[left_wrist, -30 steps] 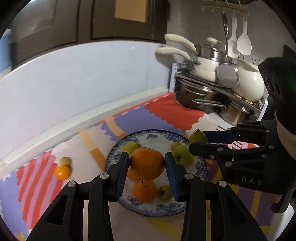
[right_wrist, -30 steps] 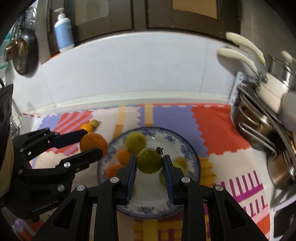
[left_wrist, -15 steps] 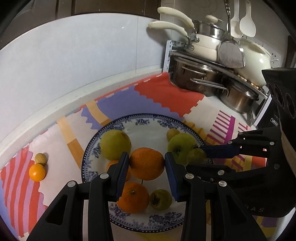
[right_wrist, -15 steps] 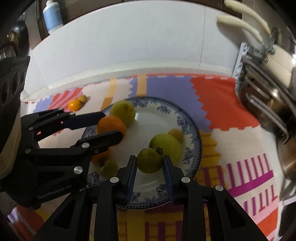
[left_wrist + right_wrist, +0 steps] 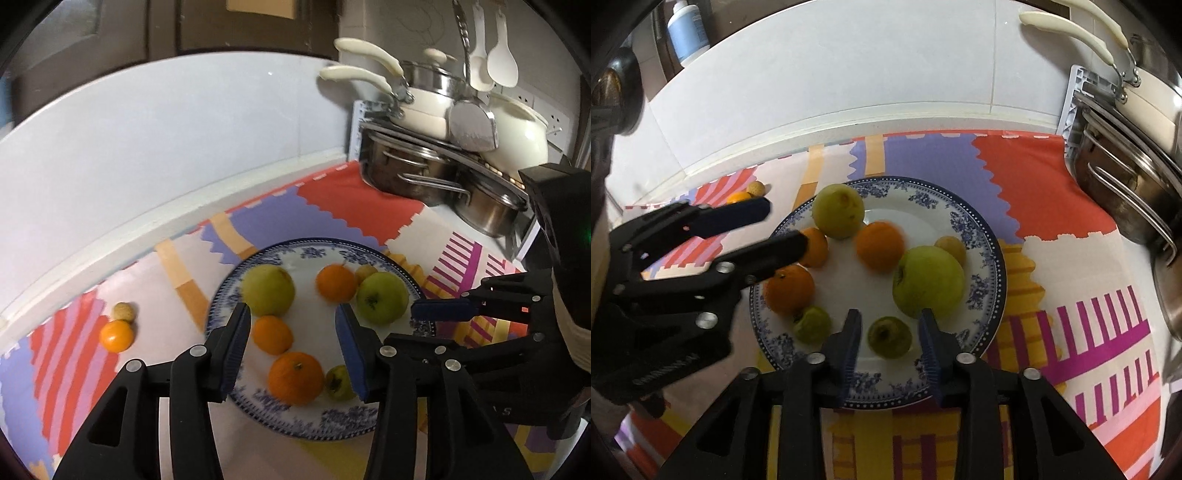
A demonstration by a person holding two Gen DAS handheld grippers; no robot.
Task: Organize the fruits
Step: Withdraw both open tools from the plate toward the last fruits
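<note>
A blue-and-white plate (image 5: 325,254) (image 5: 979,236) holds several fruits: three oranges, two large green apples (image 5: 928,281) (image 5: 838,211) and small green and yellow fruits. My left gripper (image 5: 293,343) is open and empty above the plate's near side; an orange (image 5: 335,283) lies beyond it. My right gripper (image 5: 889,341) is open, its jaws on either side of a small green fruit (image 5: 888,336) resting on the plate. A small orange (image 5: 116,336) and a small yellowish fruit (image 5: 123,311) lie on the mat left of the plate.
A rack of steel pots (image 5: 417,173) and white pans (image 5: 417,107) stands at the right. A colourful patterned mat (image 5: 1015,173) covers the counter. A white tiled wall (image 5: 166,136) runs behind. A bottle (image 5: 687,31) stands at the far left.
Both grippers opened. The left one let go of the orange and the right one let go of the small green fruit; both fruits now lie on the plate. The left gripper drew back.
</note>
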